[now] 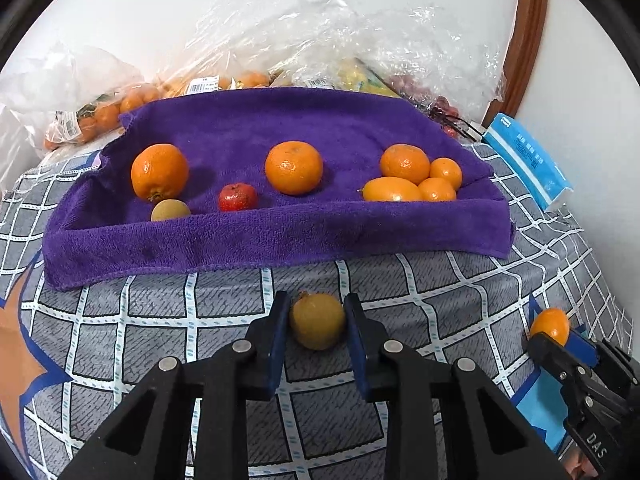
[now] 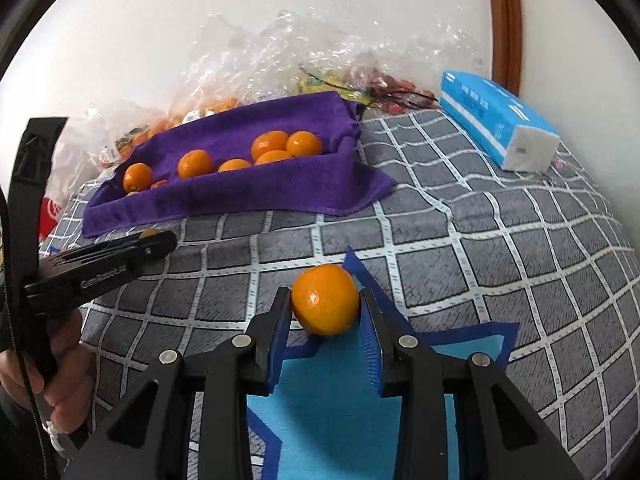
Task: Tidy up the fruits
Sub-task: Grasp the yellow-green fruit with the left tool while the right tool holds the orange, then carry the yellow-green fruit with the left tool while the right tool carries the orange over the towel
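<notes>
While pinching fruit (image 1: 317,321), both hand-held grippers (image 1: 316,312) over checked gray cloth (image 1: 440,300).

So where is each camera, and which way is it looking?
Left wrist: sits on the left gripper, looking forward past a yellow fruit between its fingers toward the purple towel; the right gripper shows at the right edge.
Right wrist: sits on the right gripper, looking past an orange toward the towel; the left gripper and the hand show at left.
Both share: towel, its oranges, tissue pack, checked cloth.
</notes>
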Available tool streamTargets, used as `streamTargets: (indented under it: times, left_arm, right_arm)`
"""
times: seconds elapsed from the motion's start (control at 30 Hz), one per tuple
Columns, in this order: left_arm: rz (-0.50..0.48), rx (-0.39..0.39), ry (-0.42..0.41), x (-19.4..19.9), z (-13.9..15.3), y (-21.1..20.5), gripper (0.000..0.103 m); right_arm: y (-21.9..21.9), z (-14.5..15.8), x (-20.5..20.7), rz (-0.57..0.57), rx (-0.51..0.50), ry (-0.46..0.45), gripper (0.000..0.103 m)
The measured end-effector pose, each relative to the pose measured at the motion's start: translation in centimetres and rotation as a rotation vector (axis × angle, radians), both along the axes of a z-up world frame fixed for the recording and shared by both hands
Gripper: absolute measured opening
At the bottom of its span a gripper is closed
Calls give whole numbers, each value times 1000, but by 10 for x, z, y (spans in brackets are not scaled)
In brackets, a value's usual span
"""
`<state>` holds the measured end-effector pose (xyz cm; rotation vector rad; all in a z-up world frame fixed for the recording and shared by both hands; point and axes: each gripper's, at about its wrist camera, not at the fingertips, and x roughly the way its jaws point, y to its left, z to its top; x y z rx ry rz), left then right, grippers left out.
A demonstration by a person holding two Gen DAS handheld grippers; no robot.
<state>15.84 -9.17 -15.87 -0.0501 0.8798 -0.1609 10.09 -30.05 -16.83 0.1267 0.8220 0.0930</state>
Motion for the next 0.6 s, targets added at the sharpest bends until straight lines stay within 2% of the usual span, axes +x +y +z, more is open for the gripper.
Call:
streamTargets:
  times: [0.13,0.3,0.37,0.6]
  left_arm:
    - [0,1,-1,-1,0,1,26]
    - [-7,-38,-5,-1,0,6,26]
    - [-23,-71,-8,-3,1,9,26]
    - [-27,-106,-40,-10,6,11,26]
  right_arm:
    - [4,1,0,1,-26,-6,33]
    - [13,0,1,30,-70,-1,33]
    - [14,0,2,33,-76,1,33]
    - [15,0,1,36,-78,-5,33]
